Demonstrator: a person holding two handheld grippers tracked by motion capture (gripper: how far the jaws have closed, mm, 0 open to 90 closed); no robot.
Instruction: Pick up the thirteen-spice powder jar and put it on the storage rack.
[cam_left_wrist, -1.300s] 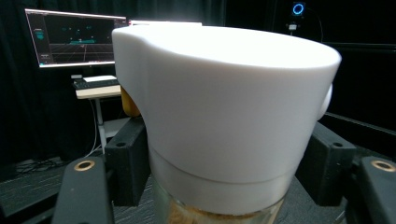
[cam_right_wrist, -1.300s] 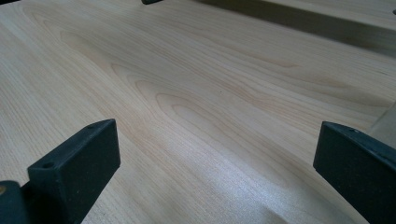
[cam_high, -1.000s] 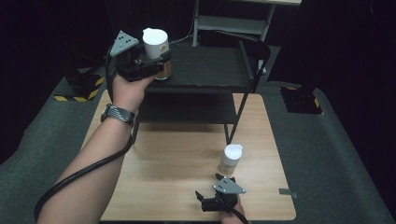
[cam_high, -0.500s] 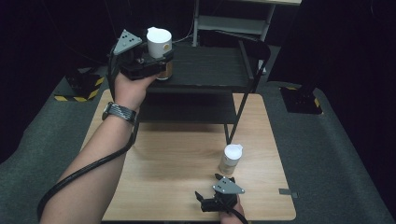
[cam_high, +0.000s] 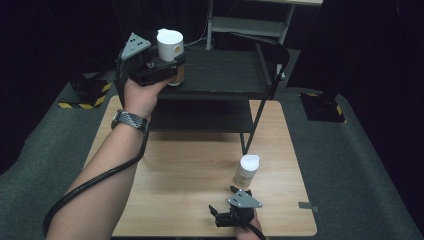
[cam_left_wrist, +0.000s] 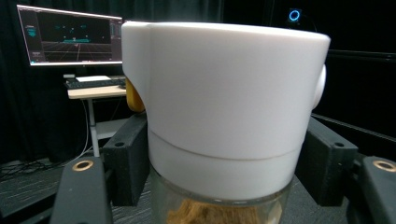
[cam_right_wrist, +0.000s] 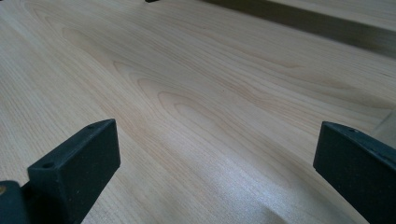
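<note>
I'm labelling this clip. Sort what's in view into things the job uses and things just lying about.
In use:
- left hand-held gripper, shut on the white-capped jar
- black shelf under that jar

Lying about:
- second jar on the table
- right hand-held gripper, open
- monitor

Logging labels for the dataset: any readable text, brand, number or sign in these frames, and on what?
No text can be read.
Jar in the left tool: yellow mark on its white lid, too small to read.
Monitor: screen graphics, blurred.
Second jar on the table: no legible label.
</note>
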